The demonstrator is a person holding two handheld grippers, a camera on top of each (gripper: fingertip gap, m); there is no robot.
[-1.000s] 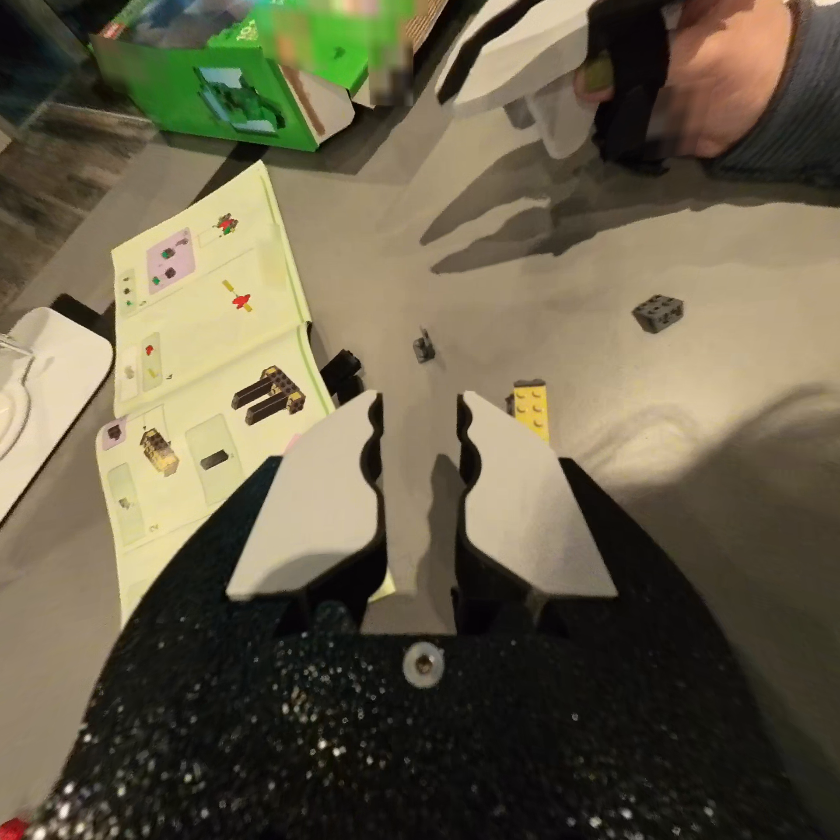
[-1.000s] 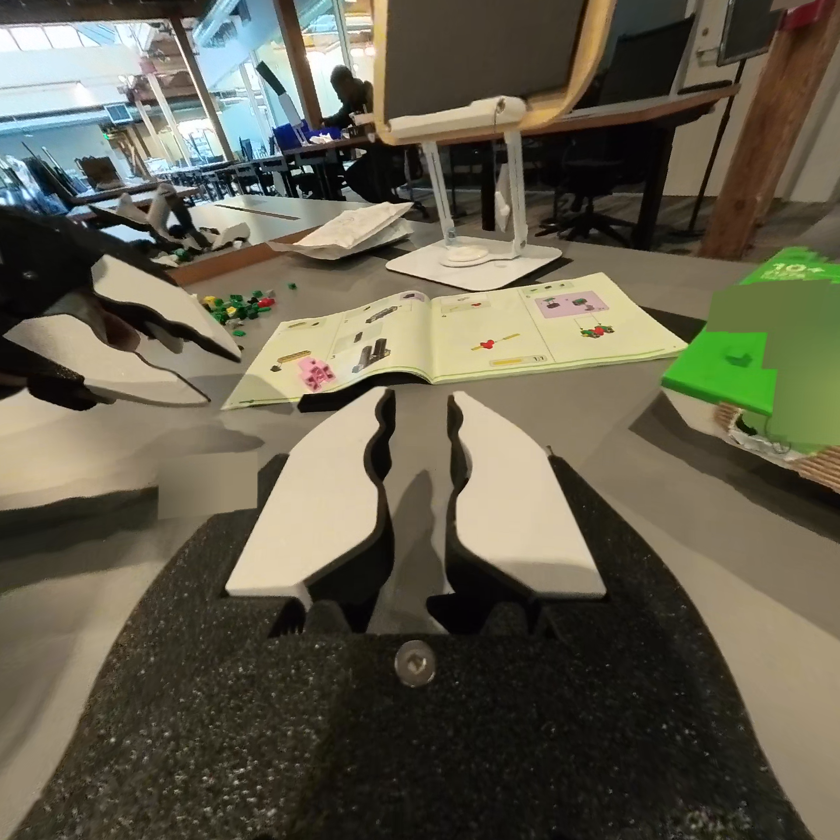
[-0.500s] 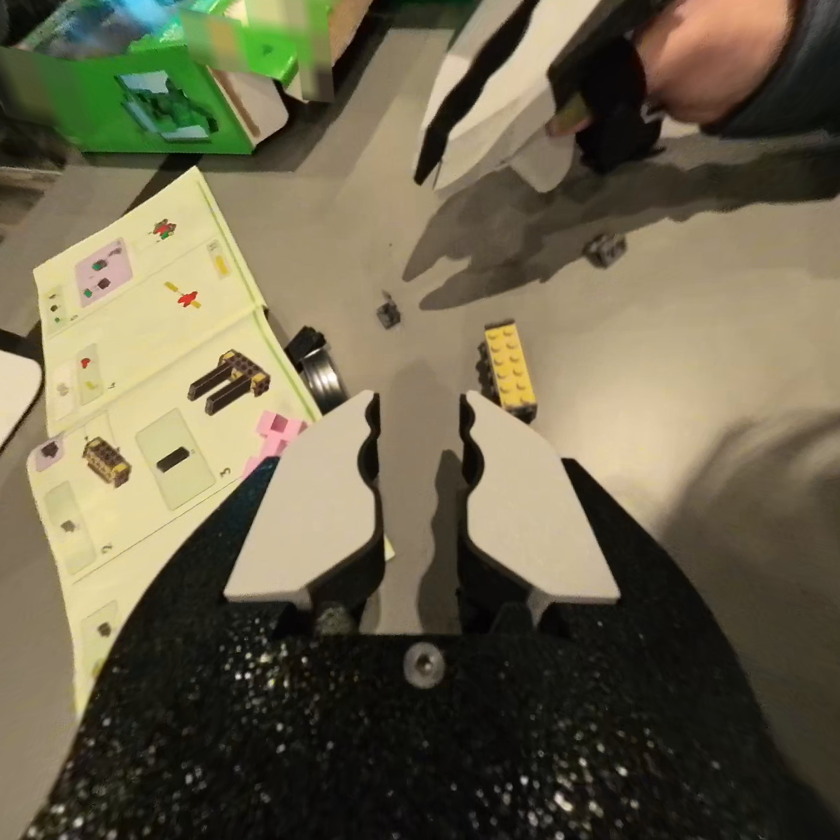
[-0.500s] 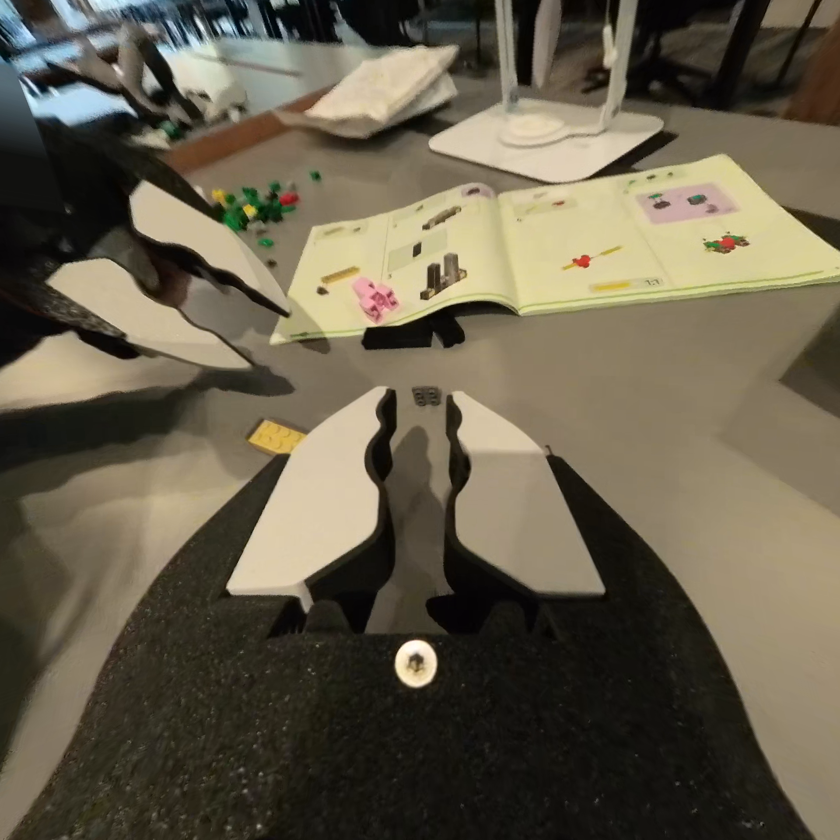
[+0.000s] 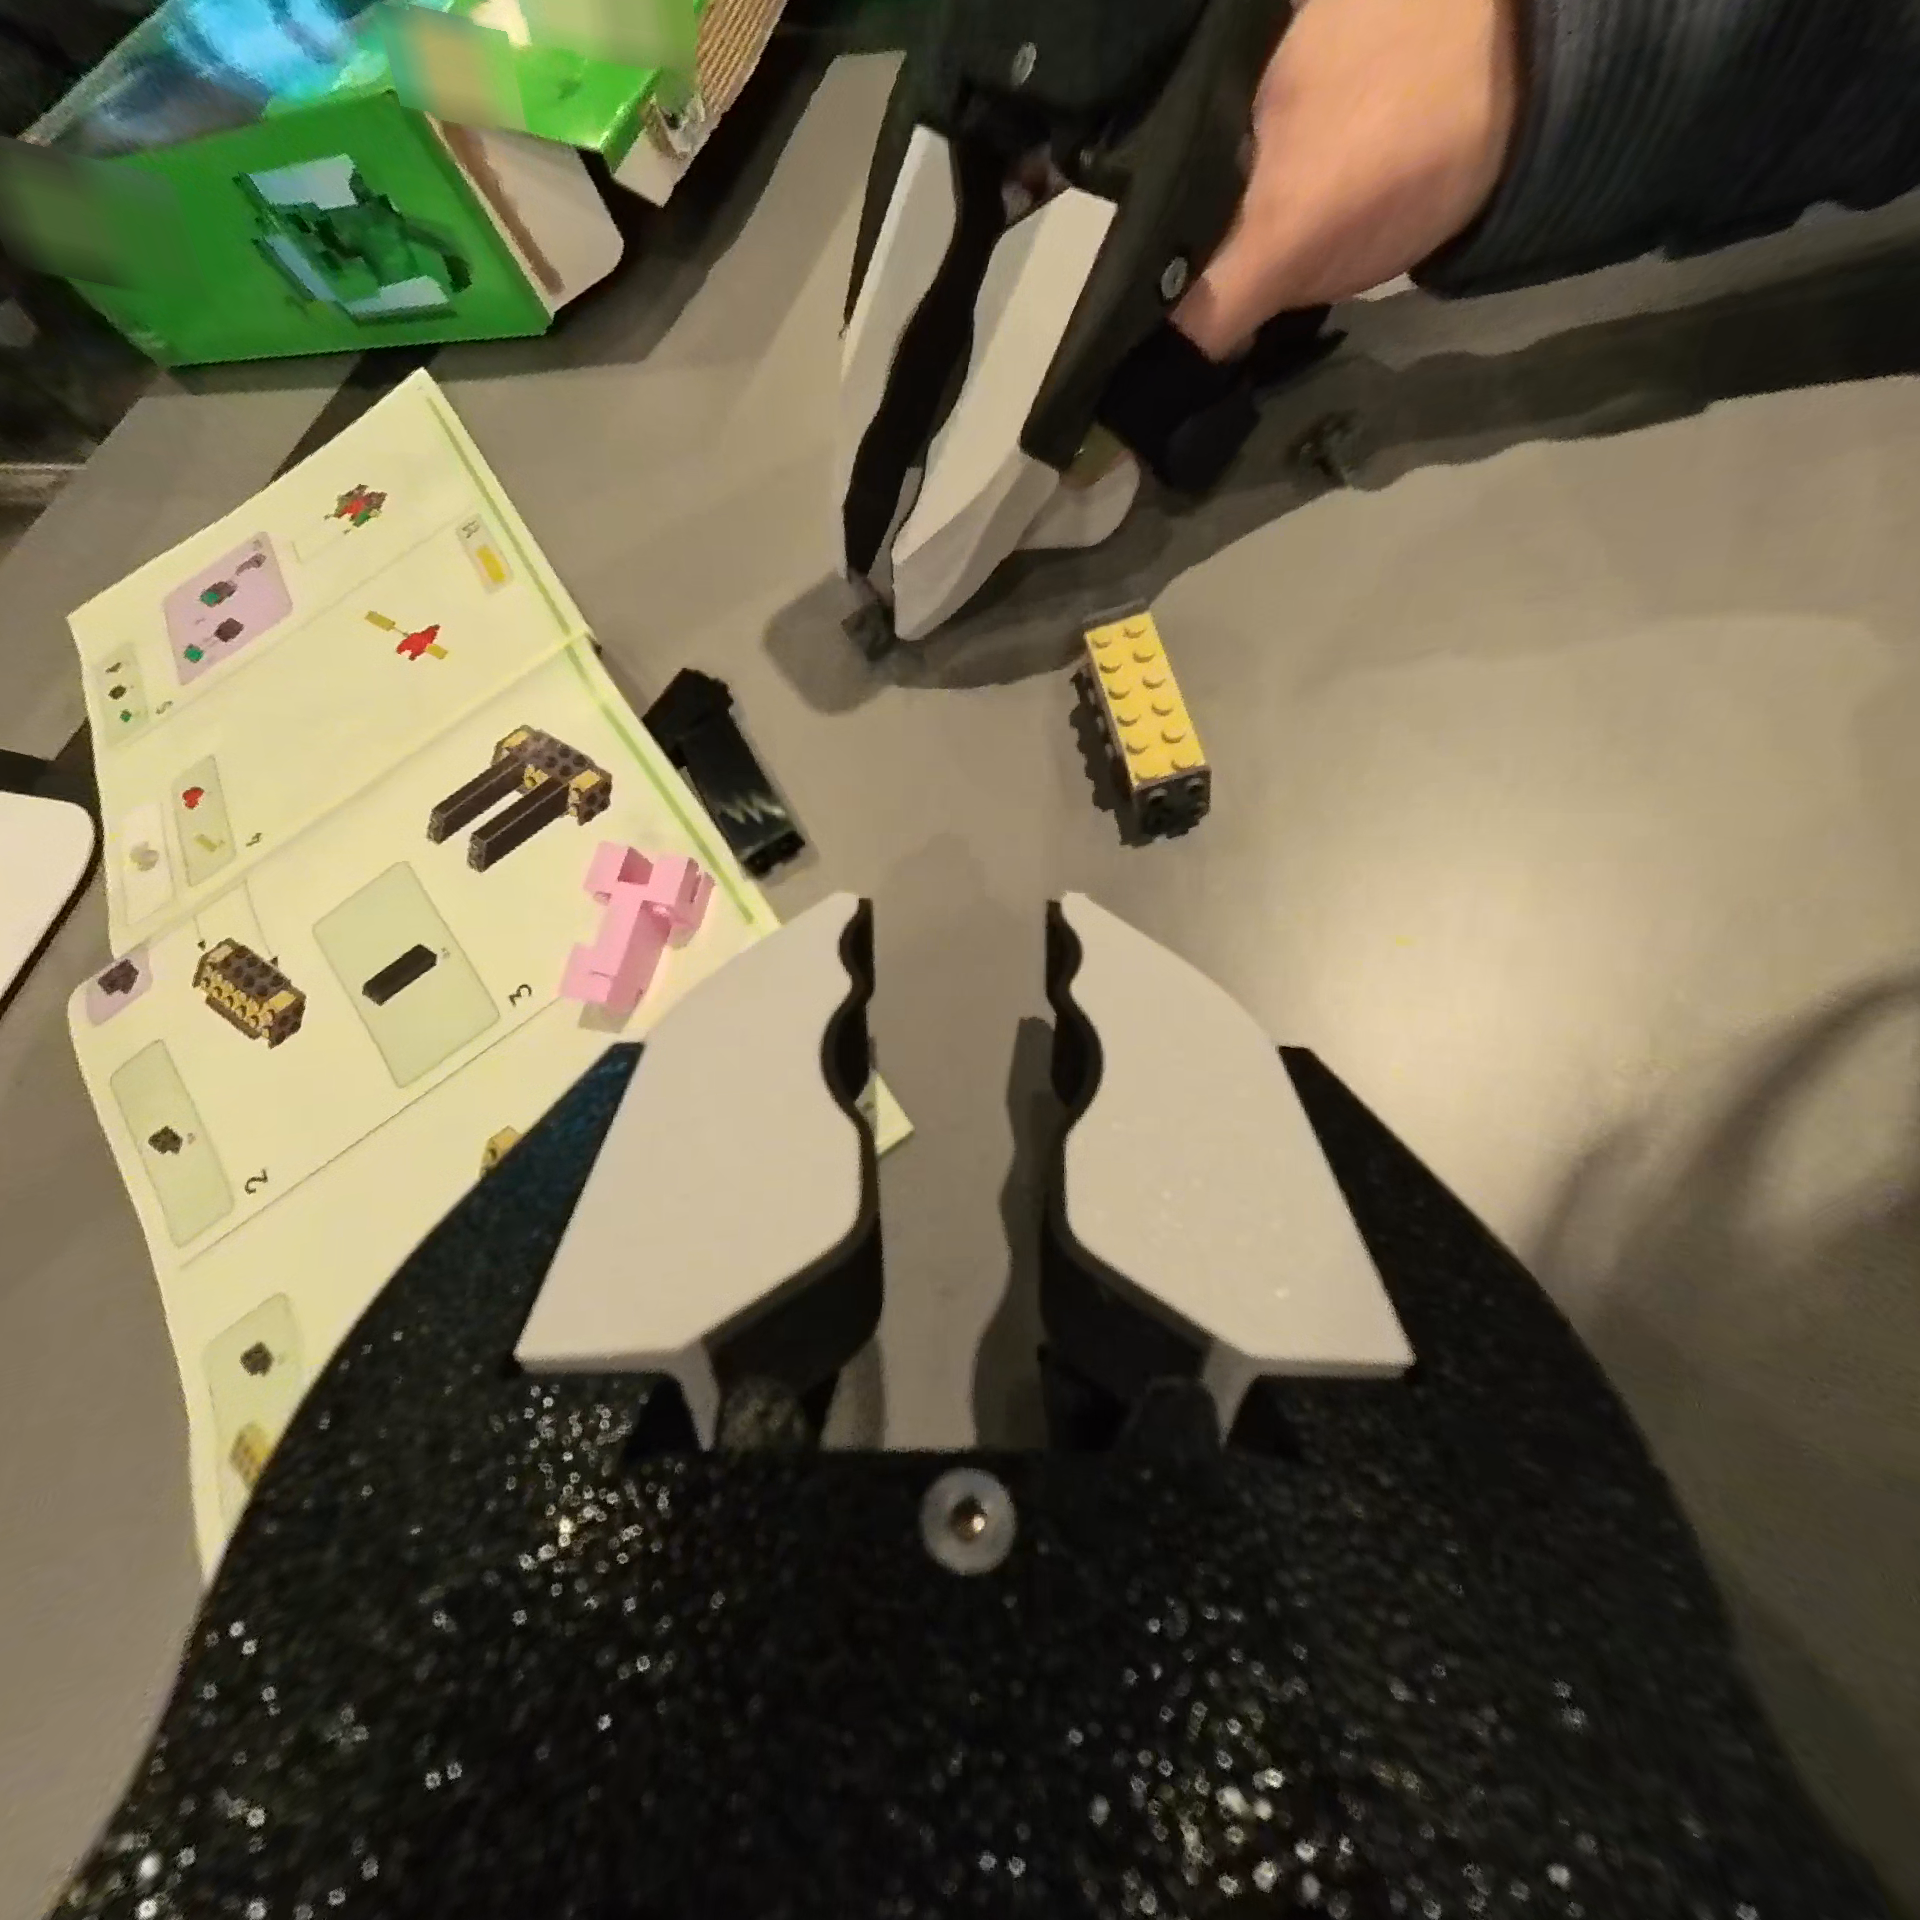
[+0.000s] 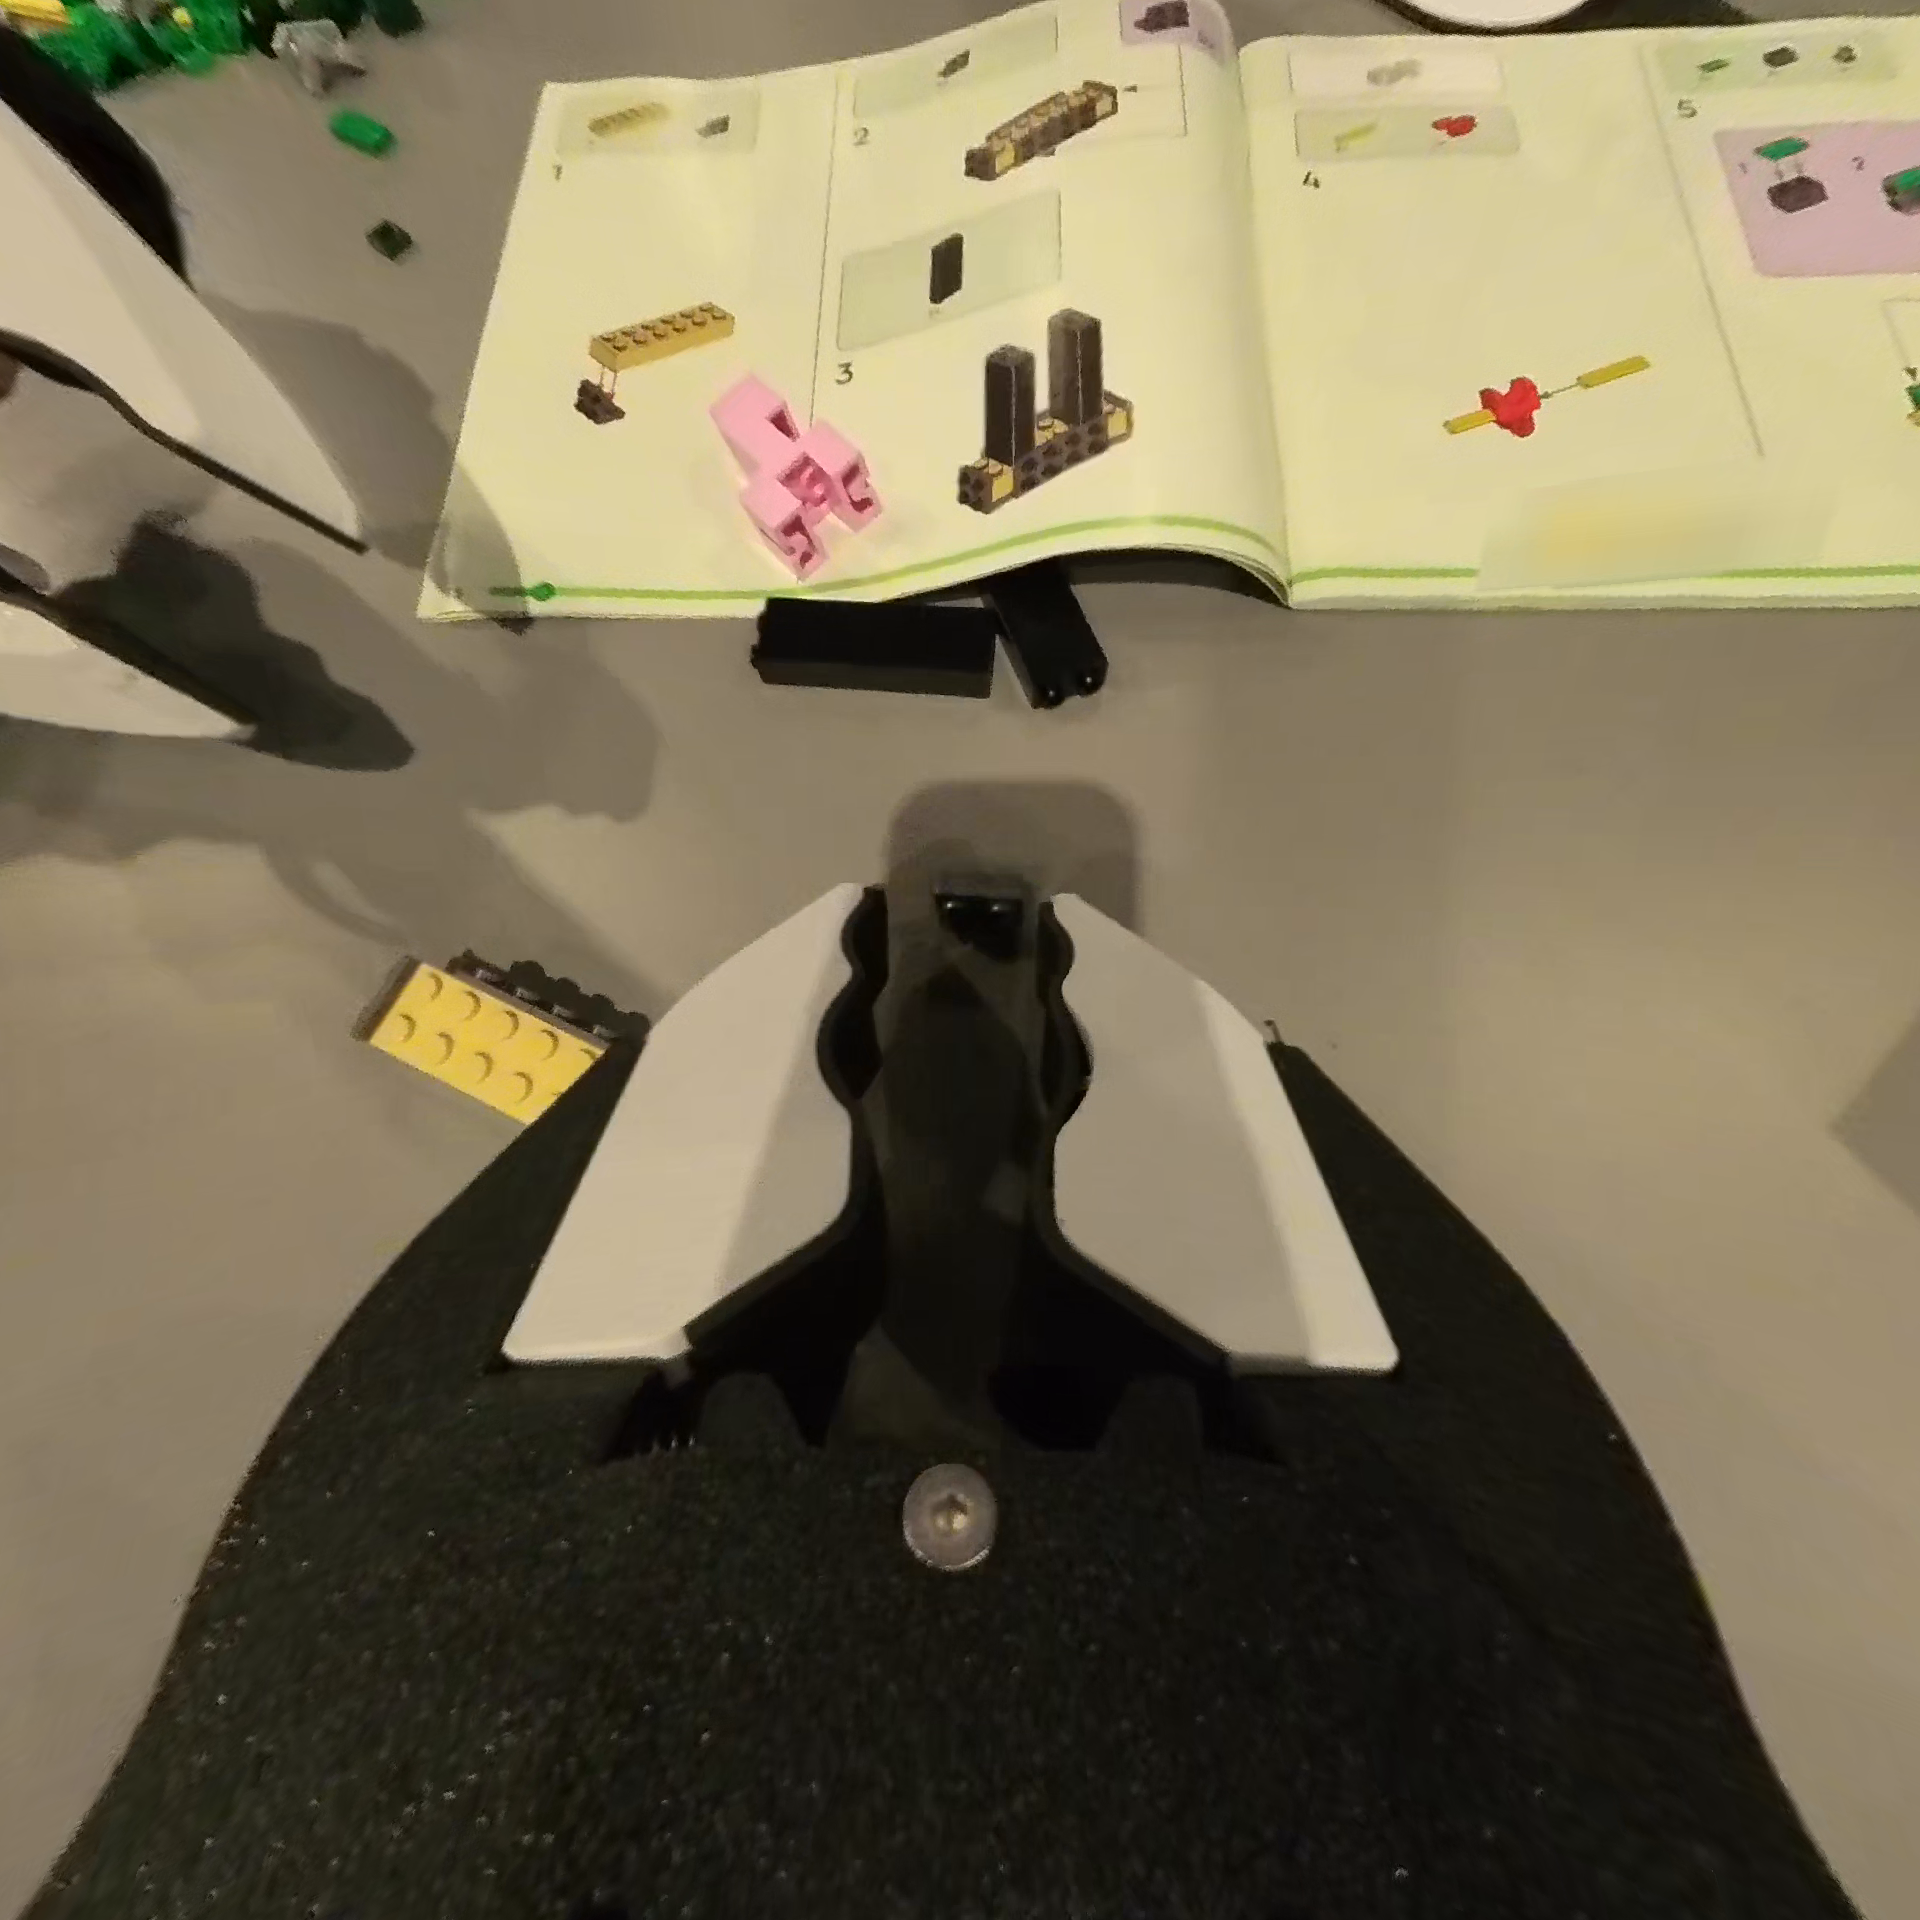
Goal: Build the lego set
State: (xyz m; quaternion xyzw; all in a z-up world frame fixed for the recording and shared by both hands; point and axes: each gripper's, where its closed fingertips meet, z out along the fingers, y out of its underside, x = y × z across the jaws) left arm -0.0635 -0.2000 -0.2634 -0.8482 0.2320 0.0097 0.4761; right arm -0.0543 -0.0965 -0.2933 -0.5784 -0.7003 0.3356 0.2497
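My right gripper (image 6: 956,914) is open and points down at the grey table. A small dark grey piece (image 6: 977,920) lies between its fingertips, with gaps on both sides. In the left wrist view the right gripper (image 5: 878,613) stands tip-down on that piece (image 5: 868,629). A yellow-topped brick assembly (image 5: 1143,717) lies just right of it, and also shows in the right wrist view (image 6: 478,1049). My left gripper (image 5: 956,914) is open and empty above the table, near the booklet's corner. Two black bricks (image 6: 873,655) lie at the booklet's edge. A pink piece (image 6: 795,473) lies on the page.
The open instruction booklet (image 5: 343,831) lies at the left, with a green box (image 5: 312,229) behind it. Another small grey piece (image 5: 1325,447) sits near the person's hand (image 5: 1351,166). Loose green bricks (image 6: 156,42) lie at the far left. The gap from one gripper's tips to the other's is roughly 11 cm.
My right gripper has tipped down and come to the small dark piece, which now lies between its fingertips. My left gripper has drawn back; the yellow assembly and black bricks now show ahead of it.
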